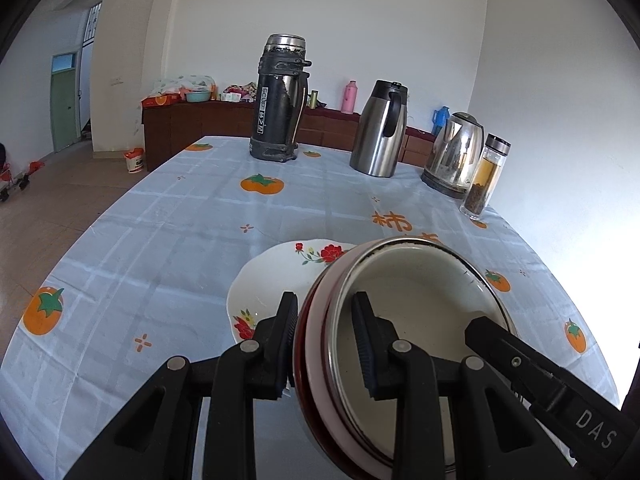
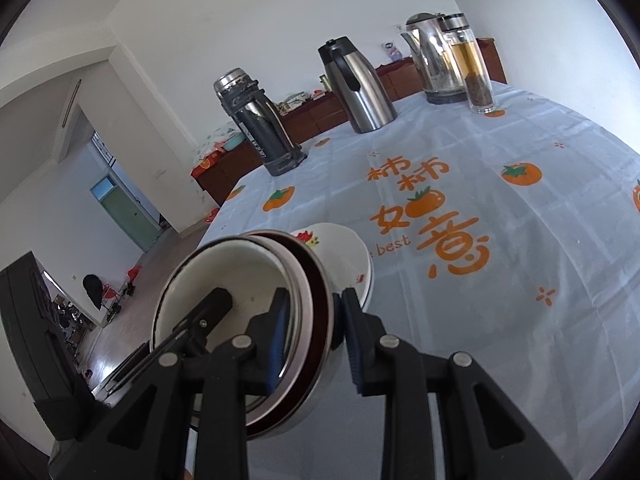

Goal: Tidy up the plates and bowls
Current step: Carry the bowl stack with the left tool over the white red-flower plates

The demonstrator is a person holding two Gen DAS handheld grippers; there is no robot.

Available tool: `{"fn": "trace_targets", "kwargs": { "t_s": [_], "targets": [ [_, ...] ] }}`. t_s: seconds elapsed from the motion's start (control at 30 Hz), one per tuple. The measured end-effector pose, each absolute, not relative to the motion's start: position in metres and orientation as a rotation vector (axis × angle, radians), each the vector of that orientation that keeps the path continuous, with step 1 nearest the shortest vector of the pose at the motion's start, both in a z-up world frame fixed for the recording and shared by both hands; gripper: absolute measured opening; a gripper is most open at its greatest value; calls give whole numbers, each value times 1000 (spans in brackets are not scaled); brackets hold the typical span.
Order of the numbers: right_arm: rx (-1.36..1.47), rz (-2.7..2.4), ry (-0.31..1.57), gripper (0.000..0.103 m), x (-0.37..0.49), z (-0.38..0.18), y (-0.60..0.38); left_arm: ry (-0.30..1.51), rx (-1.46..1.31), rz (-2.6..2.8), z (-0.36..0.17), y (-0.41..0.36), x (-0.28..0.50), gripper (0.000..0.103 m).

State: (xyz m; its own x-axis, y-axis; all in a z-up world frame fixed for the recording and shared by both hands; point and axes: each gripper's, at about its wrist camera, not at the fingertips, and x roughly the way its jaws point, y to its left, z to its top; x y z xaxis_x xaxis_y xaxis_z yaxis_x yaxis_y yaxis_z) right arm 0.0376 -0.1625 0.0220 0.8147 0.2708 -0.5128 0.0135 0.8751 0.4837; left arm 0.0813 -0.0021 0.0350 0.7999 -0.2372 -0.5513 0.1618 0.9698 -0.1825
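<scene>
Table (image 1: 168, 240) with persimmon cloth carries a floral plate (image 1: 276, 272) near the front, apparently the only dish already set down; the nested bowls (image 1: 420, 300) are lifted and tilted above its right part, so stacking looks about midway, placing onto the plate not yet done. Left gripper (image 1: 326, 332) is clamped narrow on the bowls' left rim, right gripper (image 2: 314, 320) clamped narrow on the opposite rim, one finger inside, one outside each.
</scene>
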Motion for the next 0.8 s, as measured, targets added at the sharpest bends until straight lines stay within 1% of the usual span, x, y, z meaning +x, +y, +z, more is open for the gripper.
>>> {"fn": "trace_targets", "kwargs": {
  "t_s": [0.8],
  "targets": [
    [488,154,615,27,85,26,-163,624,-111,-176,36,-9,128,32]
  ]
}}
